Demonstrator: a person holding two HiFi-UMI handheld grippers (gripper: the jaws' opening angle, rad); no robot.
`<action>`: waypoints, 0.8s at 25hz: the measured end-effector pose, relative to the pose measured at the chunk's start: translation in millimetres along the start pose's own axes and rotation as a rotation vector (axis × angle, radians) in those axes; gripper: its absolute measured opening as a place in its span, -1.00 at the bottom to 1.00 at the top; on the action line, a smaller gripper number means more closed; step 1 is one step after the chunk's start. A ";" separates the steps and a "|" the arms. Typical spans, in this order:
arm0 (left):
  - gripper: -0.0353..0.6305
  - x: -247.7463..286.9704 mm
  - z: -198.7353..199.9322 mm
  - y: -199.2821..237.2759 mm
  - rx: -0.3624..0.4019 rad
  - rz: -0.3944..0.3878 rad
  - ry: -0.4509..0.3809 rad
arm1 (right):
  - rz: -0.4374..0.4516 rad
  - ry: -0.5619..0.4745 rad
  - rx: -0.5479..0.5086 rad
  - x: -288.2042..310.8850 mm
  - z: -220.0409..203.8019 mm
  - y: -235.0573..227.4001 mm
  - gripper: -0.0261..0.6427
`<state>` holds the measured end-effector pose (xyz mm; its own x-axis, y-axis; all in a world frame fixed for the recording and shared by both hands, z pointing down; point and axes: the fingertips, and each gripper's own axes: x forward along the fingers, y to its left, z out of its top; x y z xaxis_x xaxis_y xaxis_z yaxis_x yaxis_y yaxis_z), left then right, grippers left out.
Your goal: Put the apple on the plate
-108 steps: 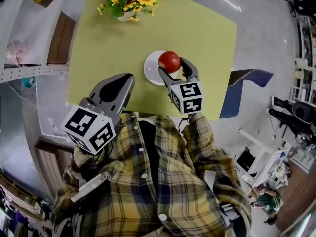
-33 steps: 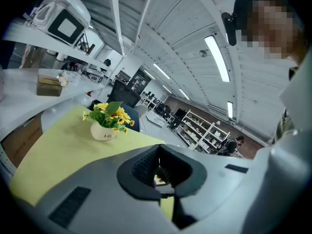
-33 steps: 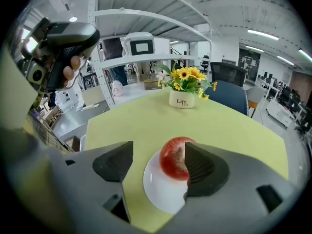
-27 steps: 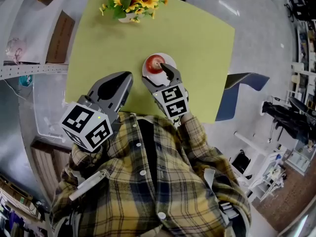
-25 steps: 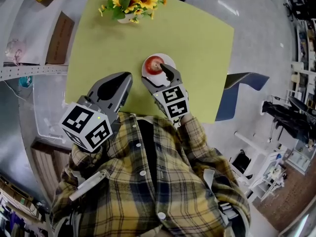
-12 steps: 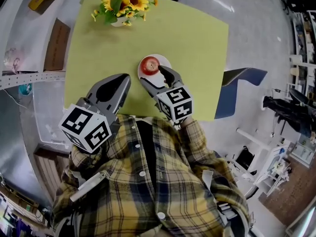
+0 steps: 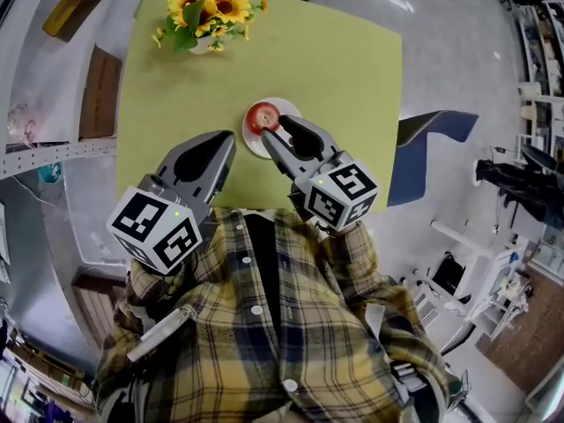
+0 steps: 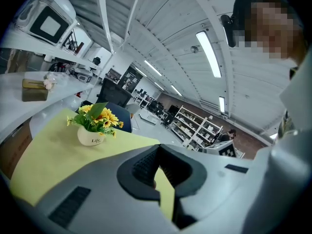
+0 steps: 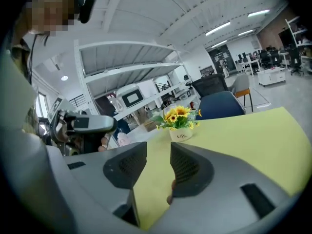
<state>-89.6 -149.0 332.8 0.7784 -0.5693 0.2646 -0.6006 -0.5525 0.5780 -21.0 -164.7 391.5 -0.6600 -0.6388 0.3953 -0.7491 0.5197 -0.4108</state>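
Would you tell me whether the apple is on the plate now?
On the plate: the apple rests inside its white rim in the head view.

Centre frame: a red apple [image 7: 262,116], a white plate [image 7: 289,108], a yellow-green worktop [image 7: 344,69]. Upper left: yellow sunflowers [image 7: 204,5] with green leaves. Lower frame: a yellow-and-navy plaid shirt [image 7: 264,342].

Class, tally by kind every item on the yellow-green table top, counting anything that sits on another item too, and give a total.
apple: 1
plate: 1
pot of sunflowers: 1
Total: 3
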 end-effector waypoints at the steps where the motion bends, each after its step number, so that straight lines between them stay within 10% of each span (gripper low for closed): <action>1: -0.87 0.9 0.6 -0.5 0.002 -0.001 0.002 | 0.000 -0.018 0.003 -3.7 6.2 1.8 -0.54; 4: -0.87 3.7 1.2 -2.2 0.006 -0.006 0.009 | -0.004 -0.063 0.012 -14.3 21.7 6.9 -0.81; 20: -0.87 15.0 -2.7 -14.4 0.033 -0.038 0.040 | -0.067 -0.075 -0.078 -42.0 43.5 11.1 -0.93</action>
<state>-68.7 -148.0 330.5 0.8068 -0.5233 0.2744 -0.5759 -0.5929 0.5628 0.9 -156.7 334.6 -0.6048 -0.7126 0.3557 -0.7952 0.5154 -0.3195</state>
